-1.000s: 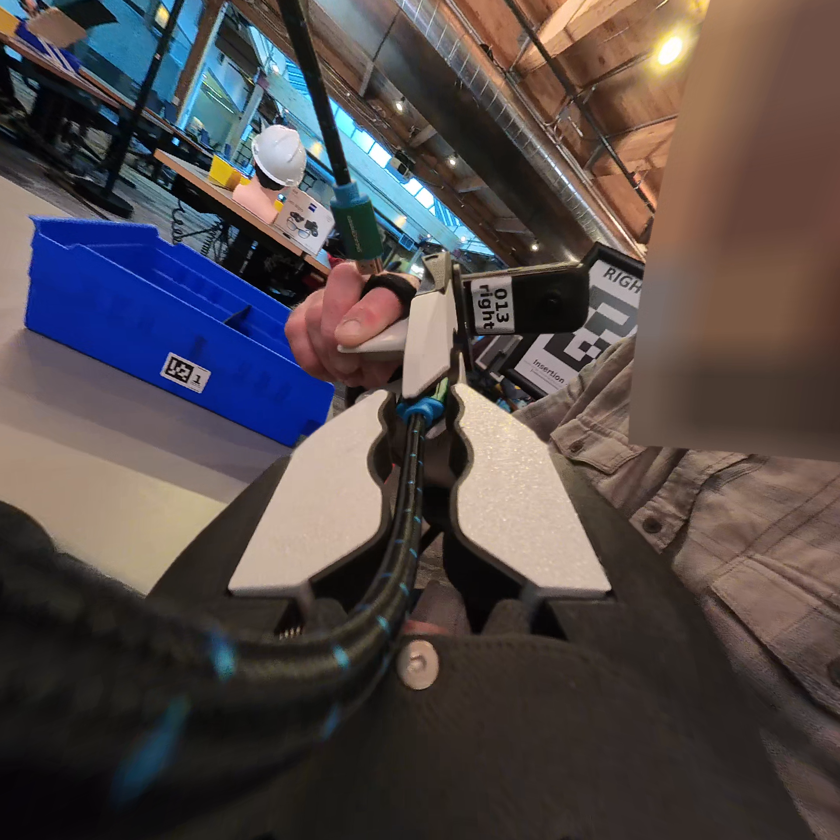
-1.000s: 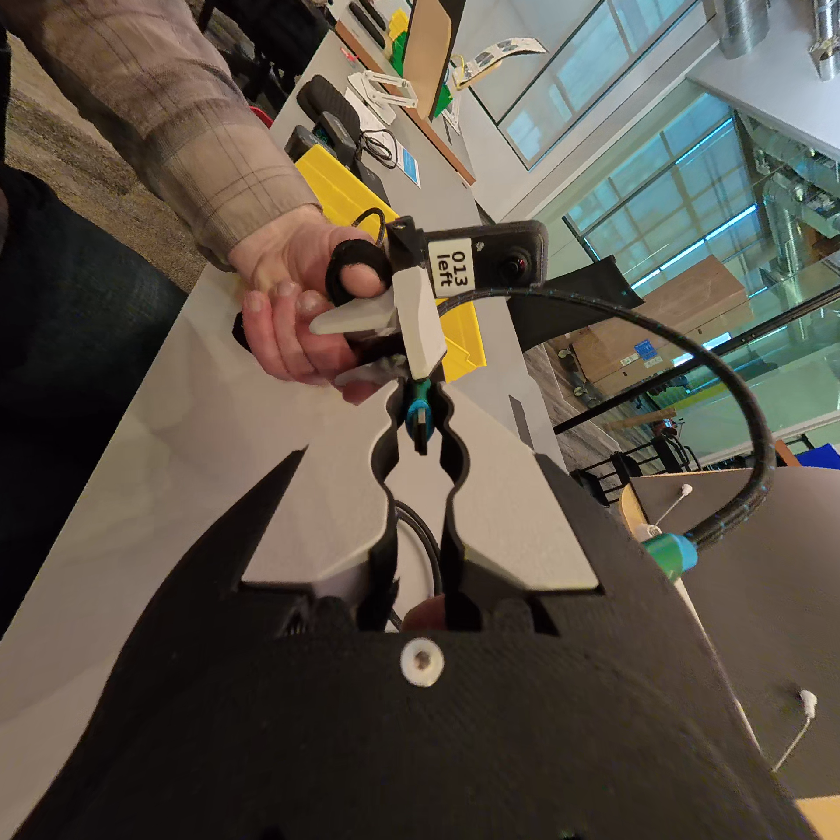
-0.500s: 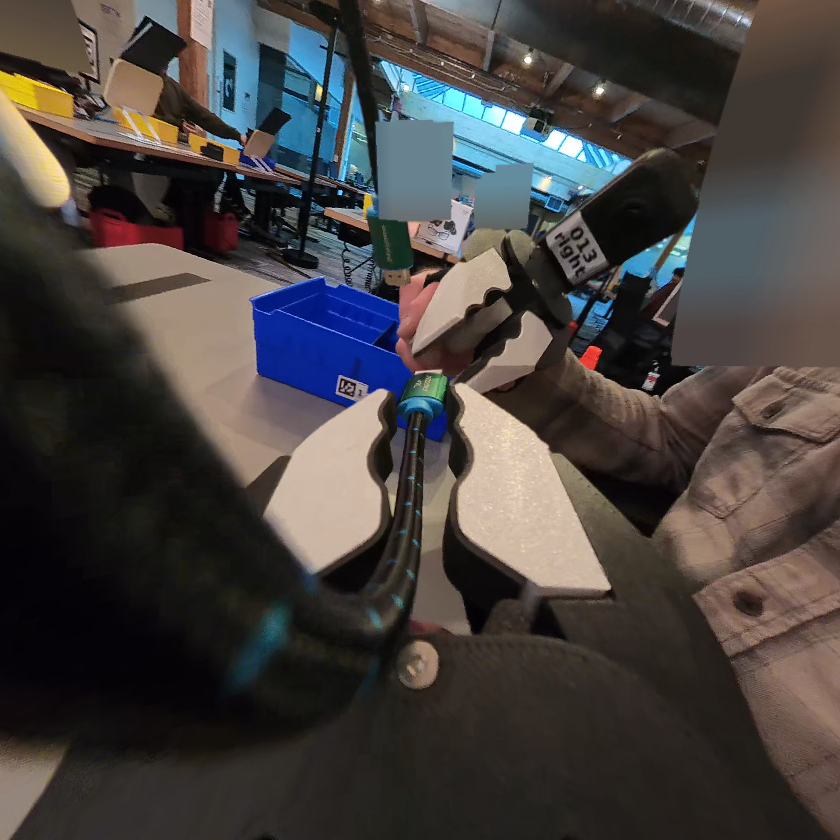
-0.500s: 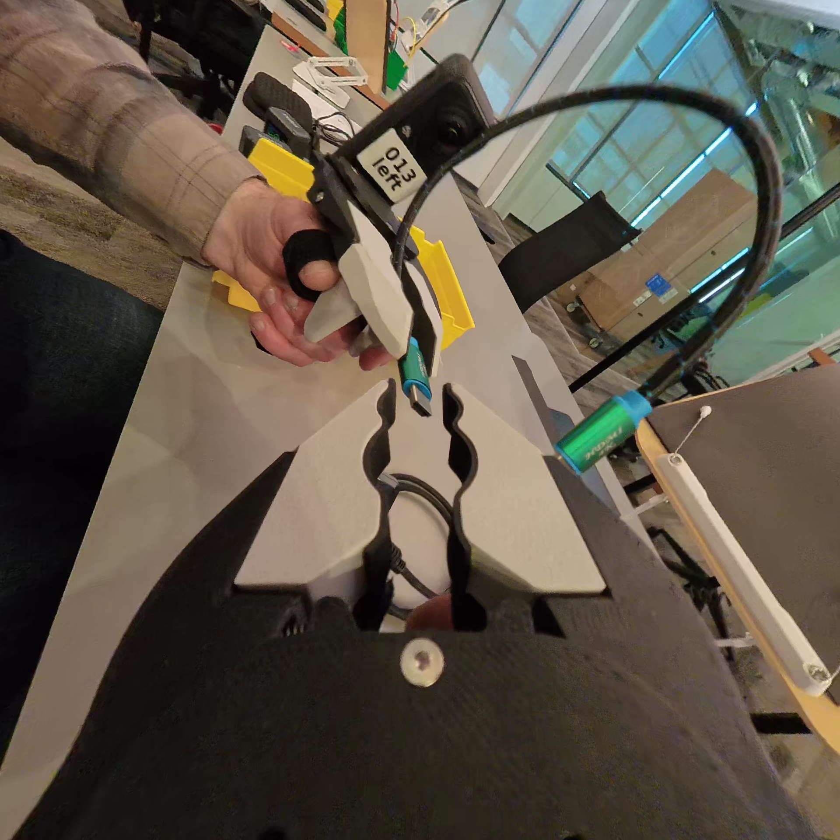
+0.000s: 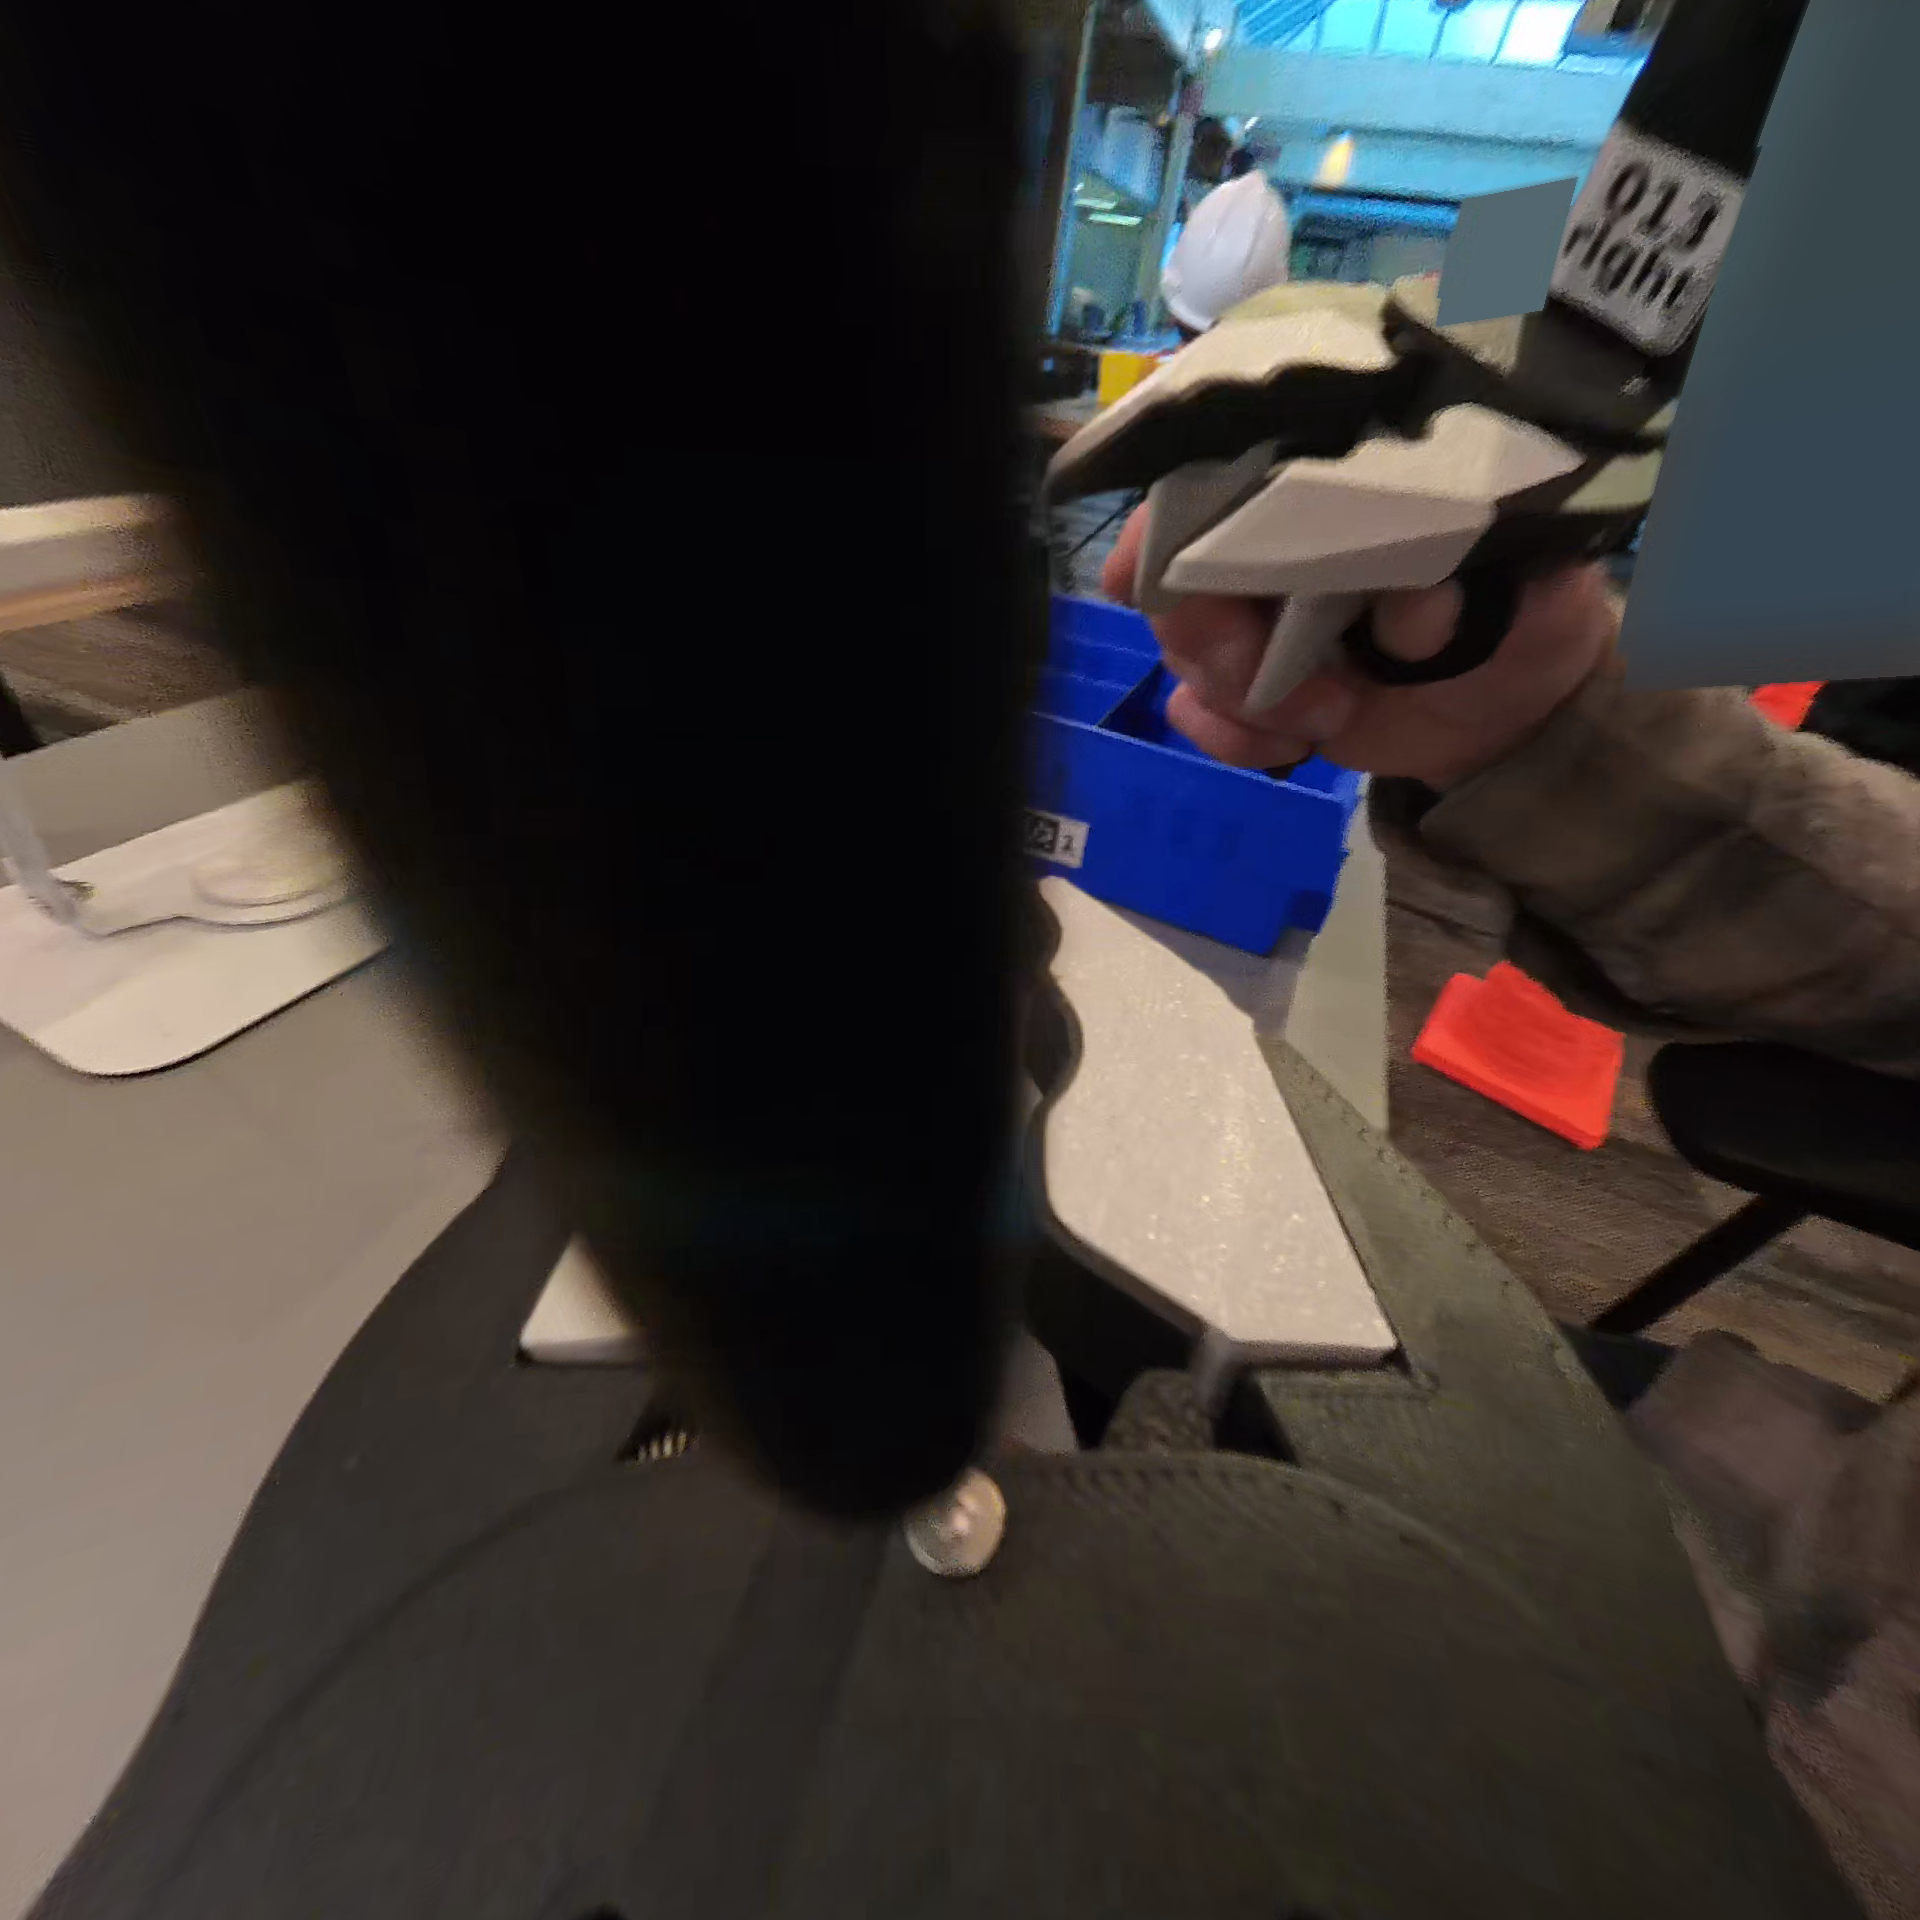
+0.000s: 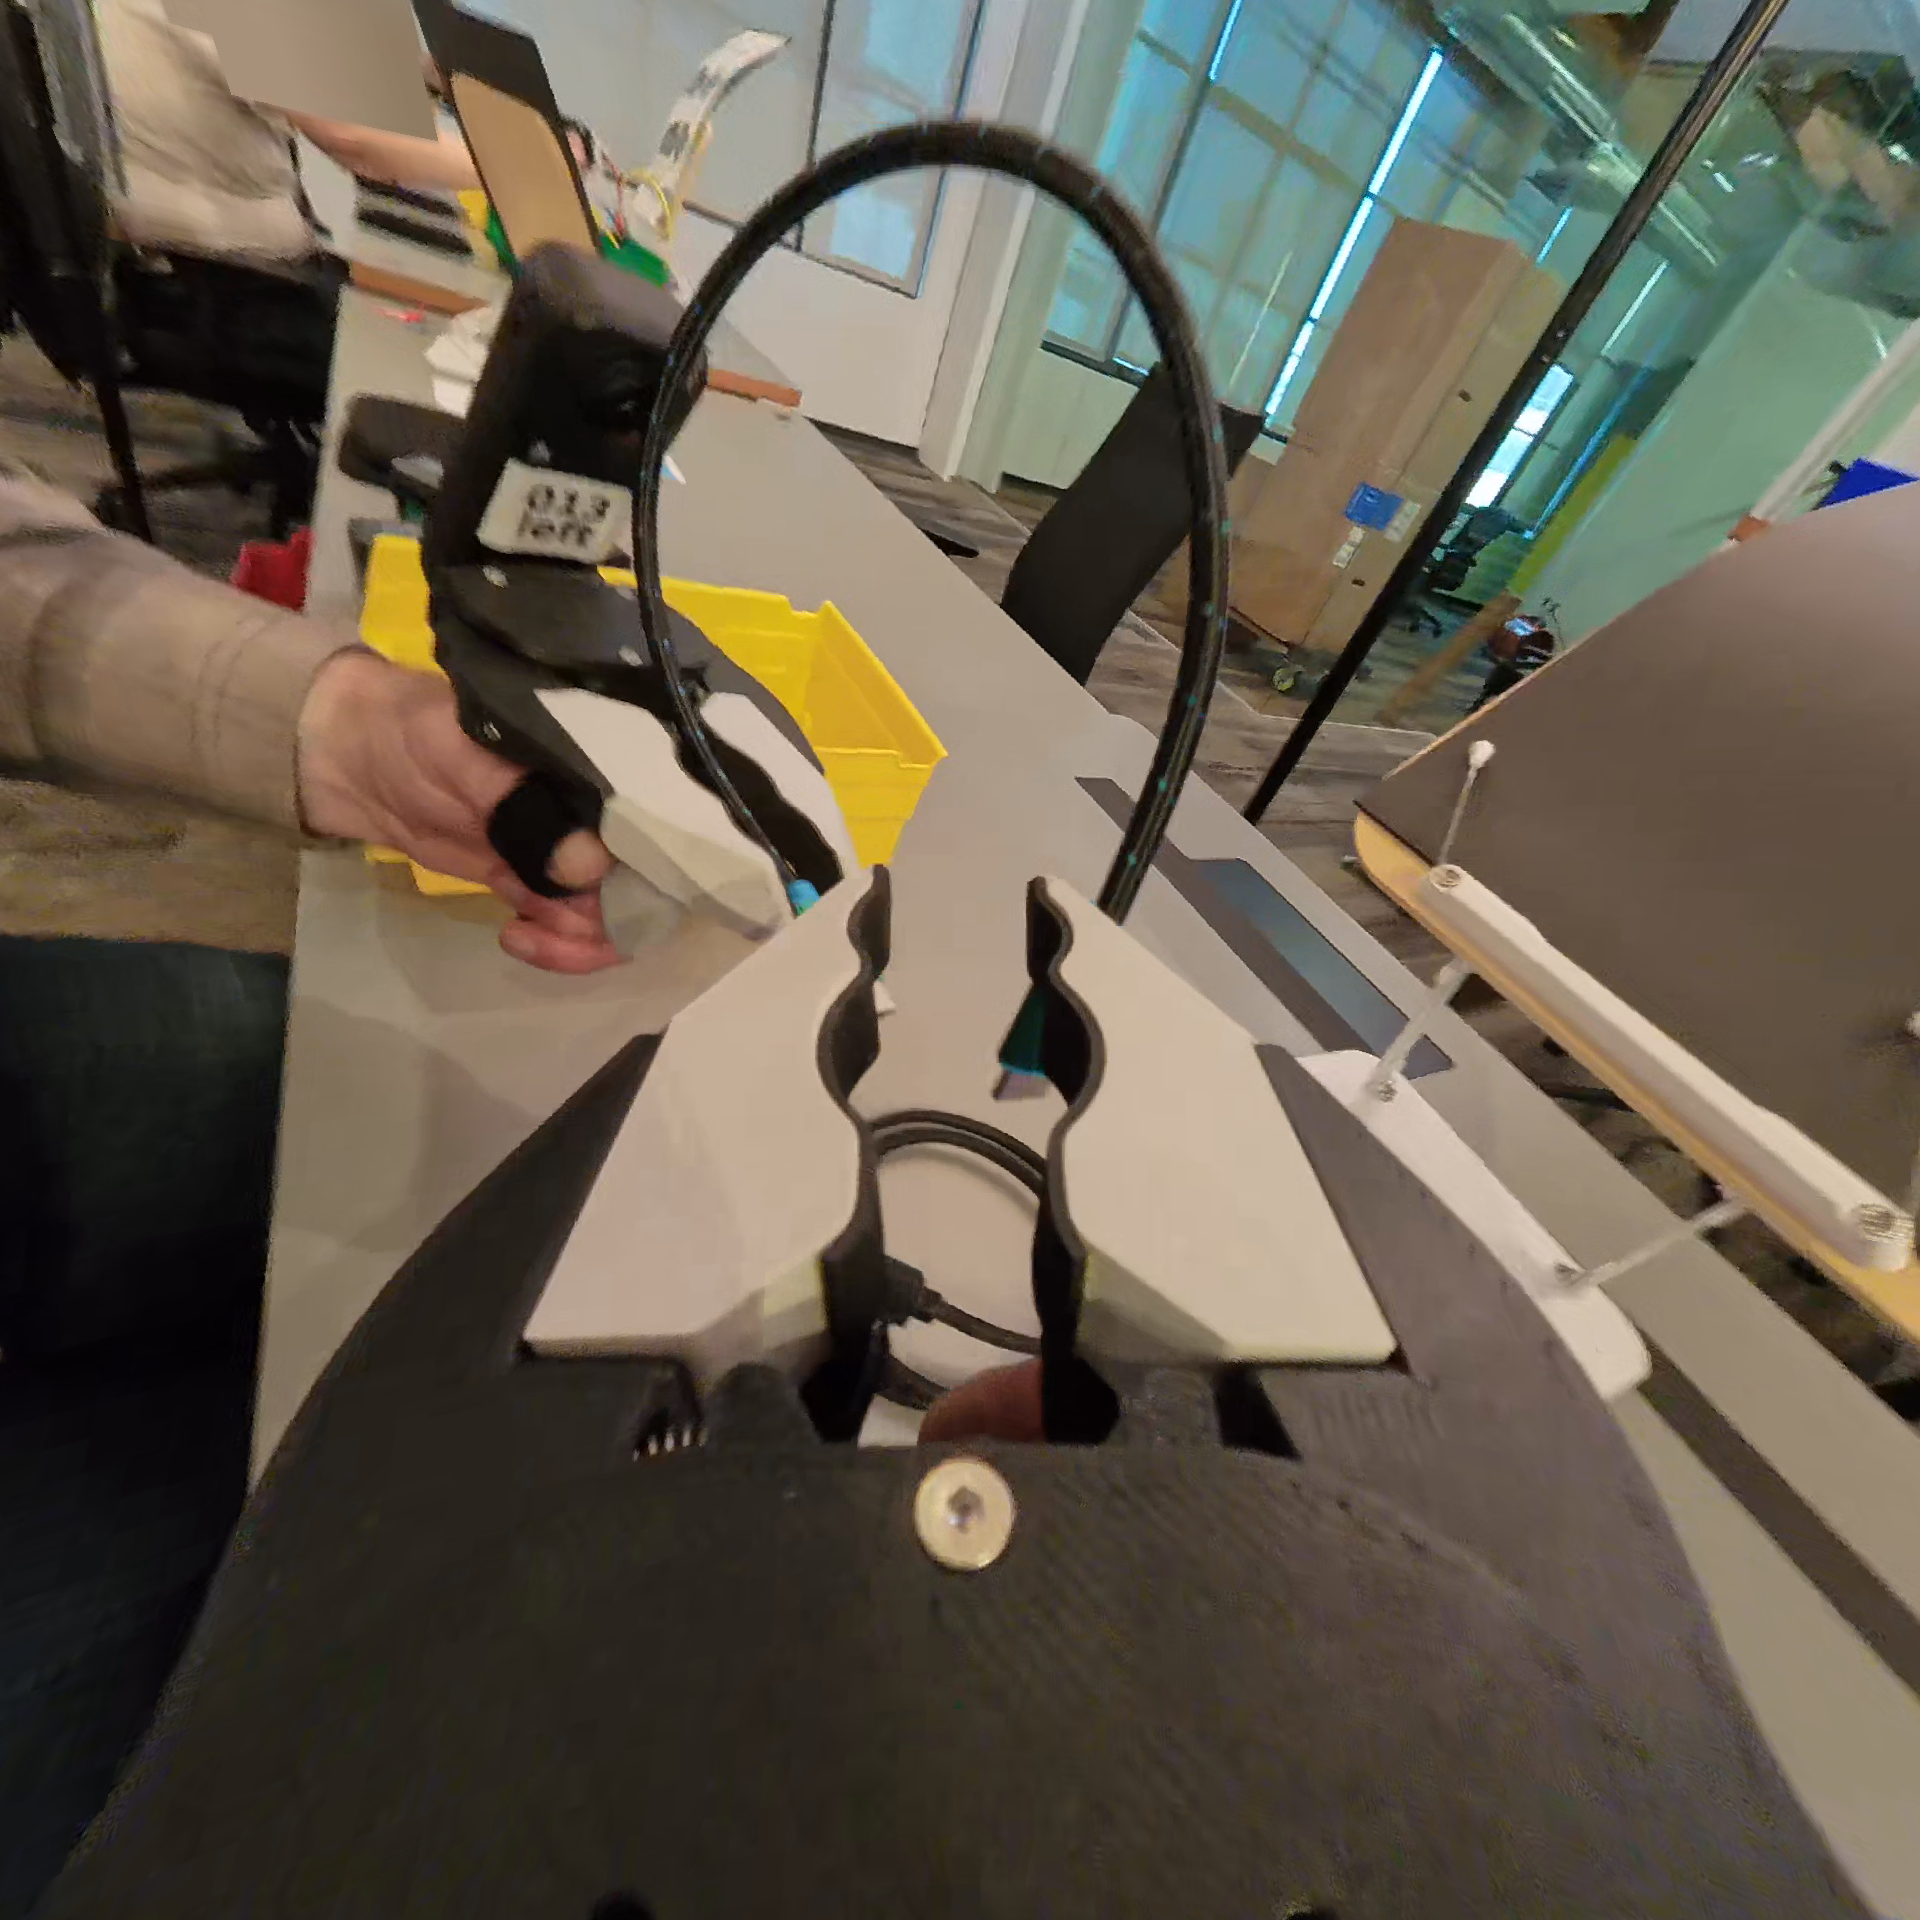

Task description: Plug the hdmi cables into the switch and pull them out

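**Braided HDMI cable arcs between two handheld grippers over the bench**

Seen from the right wrist view, the left gripper (image 6: 800, 883) clamps its jaws on the black braided HDMI cable (image 6: 1174, 436) just behind a teal plug end (image 6: 800, 896), which shows only as a sliver beside the yellow bin (image 6: 862, 717). From there the cable rises in a tall loop and drops to its other teal connector (image 6: 1023, 1039), which hangs low on the far side of the yellow bin, partly hidden behind one finger of the right gripper (image 6: 956, 904). That gripper's jaws stand moderately apart and hold nothing. A thinner black cord (image 6: 956, 1143) curls on the grey bench (image 6: 436, 1091) below them. In the left wrist view a dark, out-of-focus mass, probably the cable close to the lens, blocks most of the frame; a blue bin (image 5: 1195, 831) sits beyond. No switch can be made out in either view.

The risk appears to be alignment: with one camera largely blinded by the cable's own loop, the held plug could meet a port crooked and jam or bend. The stiff loop may also twist the plug in the jaws, and the dangling free end could snag on the right gripper or on the cord on the bench.
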The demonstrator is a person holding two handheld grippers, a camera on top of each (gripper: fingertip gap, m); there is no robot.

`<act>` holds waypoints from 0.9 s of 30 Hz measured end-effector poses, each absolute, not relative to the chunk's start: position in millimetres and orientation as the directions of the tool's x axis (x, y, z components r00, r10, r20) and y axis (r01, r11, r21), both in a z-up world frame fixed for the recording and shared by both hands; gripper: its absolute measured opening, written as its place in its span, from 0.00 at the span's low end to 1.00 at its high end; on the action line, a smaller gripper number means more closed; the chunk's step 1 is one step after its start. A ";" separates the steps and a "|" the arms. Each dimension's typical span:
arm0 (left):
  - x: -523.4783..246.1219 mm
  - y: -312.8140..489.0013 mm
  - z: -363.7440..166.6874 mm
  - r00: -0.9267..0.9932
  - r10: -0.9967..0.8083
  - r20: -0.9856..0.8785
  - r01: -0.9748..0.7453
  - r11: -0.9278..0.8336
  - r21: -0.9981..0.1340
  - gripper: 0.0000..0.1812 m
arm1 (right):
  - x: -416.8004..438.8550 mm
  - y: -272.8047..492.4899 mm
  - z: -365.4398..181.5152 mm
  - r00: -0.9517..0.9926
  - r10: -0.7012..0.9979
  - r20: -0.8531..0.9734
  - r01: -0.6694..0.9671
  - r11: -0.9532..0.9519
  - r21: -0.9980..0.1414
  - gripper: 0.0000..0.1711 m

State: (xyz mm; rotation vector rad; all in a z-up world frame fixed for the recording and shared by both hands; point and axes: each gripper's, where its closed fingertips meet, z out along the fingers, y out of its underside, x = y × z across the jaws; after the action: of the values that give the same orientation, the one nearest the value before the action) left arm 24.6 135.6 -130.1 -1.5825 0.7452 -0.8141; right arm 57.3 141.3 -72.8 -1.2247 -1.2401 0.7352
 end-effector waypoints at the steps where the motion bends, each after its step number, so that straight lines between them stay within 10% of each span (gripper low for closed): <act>1: 23.6 138.0 -131.6 0.576 -0.814 0.080 -0.054 -0.135 -0.989 0.53 | 57.2 140.1 -68.9 0.234 0.935 0.266 0.167 0.230 -0.959 0.14; 7: 17.8 151.2 -136.8 0.657 -0.752 -0.055 -0.151 -0.059 -0.987 0.10 | 67.2 154.9 -42.8 0.339 0.921 0.193 0.081 0.176 -0.981 0.18; 16: 12.8 158.0 -133.4 0.690 -0.714 -0.123 -0.190 -0.014 -0.982 0.10 | 63.7 154.0 -39.8 0.344 0.904 0.253 0.104 0.231 -0.967 0.27; 19: 12.3 160.5 -134.0 0.696 -0.704 -0.140 -0.208 -0.011 -0.978 0.11 | 54.9 149.0 -48.7 0.330 0.890 0.316 0.161 0.277 -0.947 0.05; 27: -1.8 171.4 -125.2 0.751 -0.658 -0.059 -0.130 -0.059 -0.990 0.11 | 47.8 132.8 -50.8 0.290 0.828 0.481 0.262 0.415 -0.872 0.01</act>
State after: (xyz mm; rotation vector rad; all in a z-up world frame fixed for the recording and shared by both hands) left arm -1.8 171.4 -125.2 -1.5979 0.6487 -0.4849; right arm 47.8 132.8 -50.8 -1.1269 -1.2632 0.5103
